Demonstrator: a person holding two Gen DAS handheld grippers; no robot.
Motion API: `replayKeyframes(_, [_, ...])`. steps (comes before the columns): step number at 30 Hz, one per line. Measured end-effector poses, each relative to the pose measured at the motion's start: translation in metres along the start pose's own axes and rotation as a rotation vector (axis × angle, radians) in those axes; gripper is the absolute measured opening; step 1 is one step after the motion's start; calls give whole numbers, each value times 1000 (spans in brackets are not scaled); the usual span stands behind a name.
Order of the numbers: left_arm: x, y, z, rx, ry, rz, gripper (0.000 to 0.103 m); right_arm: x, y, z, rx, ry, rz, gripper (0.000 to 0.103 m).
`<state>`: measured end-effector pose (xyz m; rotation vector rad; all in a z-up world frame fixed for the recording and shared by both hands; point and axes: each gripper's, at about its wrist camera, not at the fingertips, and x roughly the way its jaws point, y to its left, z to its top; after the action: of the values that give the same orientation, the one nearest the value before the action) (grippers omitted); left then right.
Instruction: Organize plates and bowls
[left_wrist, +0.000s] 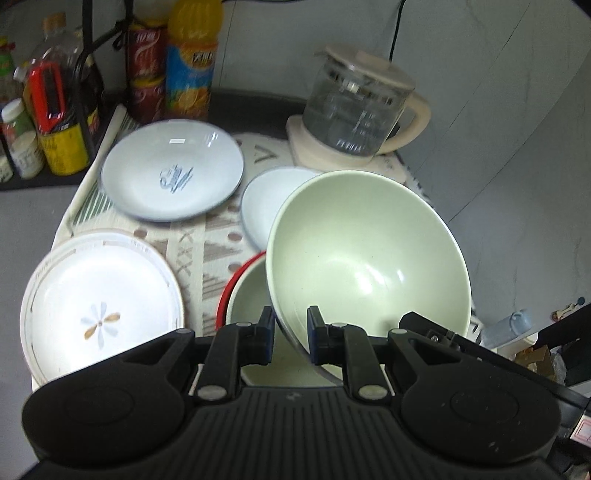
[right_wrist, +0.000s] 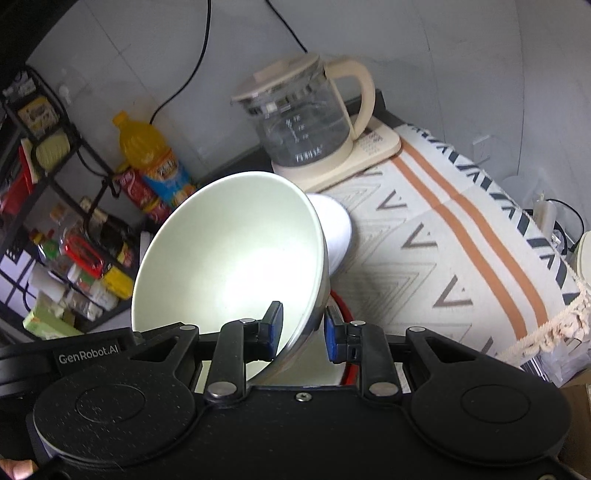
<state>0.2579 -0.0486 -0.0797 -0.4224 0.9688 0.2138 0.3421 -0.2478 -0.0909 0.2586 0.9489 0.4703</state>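
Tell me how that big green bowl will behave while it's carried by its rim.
The bowl looks rigid and glossy, so it may slip in the left gripper and right gripper. Held tilted, it might swing. Probably ceramic: likely to chip against the red-rimmed bowl.

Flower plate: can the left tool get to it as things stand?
Probably not yet. The left tool is shut on the rim of the big green bowl, which the right tool also grips. The flower plate itself lies uncovered beside it.

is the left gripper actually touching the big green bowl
Touching. The left wrist view shows the left gripper with the rim of the green bowl pinched between both pads, no gap on either side.
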Motion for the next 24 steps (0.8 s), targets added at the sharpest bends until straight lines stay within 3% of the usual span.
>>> replayKeyframes(7, [13, 10, -12, -19, 41, 12, 16, 14, -1, -18, -16, 48, -18, 24])
replayKeyframes(24, [20, 18, -18, -48, 73, 49, 19, 22, 12, -23, -169, 107, -52, 28])
